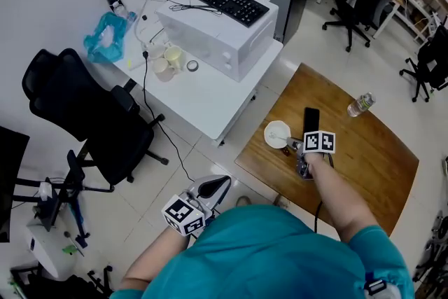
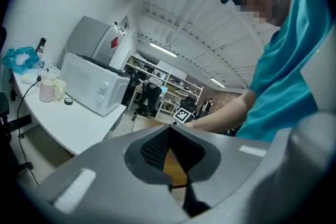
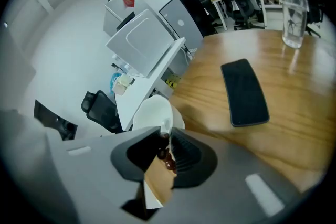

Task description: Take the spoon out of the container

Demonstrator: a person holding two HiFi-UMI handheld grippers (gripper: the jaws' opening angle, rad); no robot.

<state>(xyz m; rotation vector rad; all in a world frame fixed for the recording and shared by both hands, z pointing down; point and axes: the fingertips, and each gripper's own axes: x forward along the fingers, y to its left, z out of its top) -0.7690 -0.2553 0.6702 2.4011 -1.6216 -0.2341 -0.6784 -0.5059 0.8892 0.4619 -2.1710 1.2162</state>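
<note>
A white container (image 1: pixel 277 133) stands near the left corner of the wooden table (image 1: pixel 364 157). In the right gripper view the container (image 3: pixel 149 113) lies just beyond the jaws. A spoon (image 3: pixel 165 126) rests with its silvery bowl at the container's rim, and its dark, knobbly handle runs back between the pads. My right gripper (image 3: pixel 167 136) is shut on that handle and points down at the container; the head view shows this right gripper (image 1: pixel 292 145) right beside it. My left gripper (image 1: pixel 213 185) hangs off the table over the floor, shut, with nothing in it (image 2: pixel 169 129).
A black phone (image 1: pixel 311 119) lies just behind the container, and a water bottle (image 1: pixel 360 105) stands further right. To the left is a white desk (image 1: pixel 210 105) with a white box, a keyboard (image 1: pixel 222 0) and mugs (image 1: pixel 168 59). A black office chair (image 1: pixel 84 115) stands on the floor.
</note>
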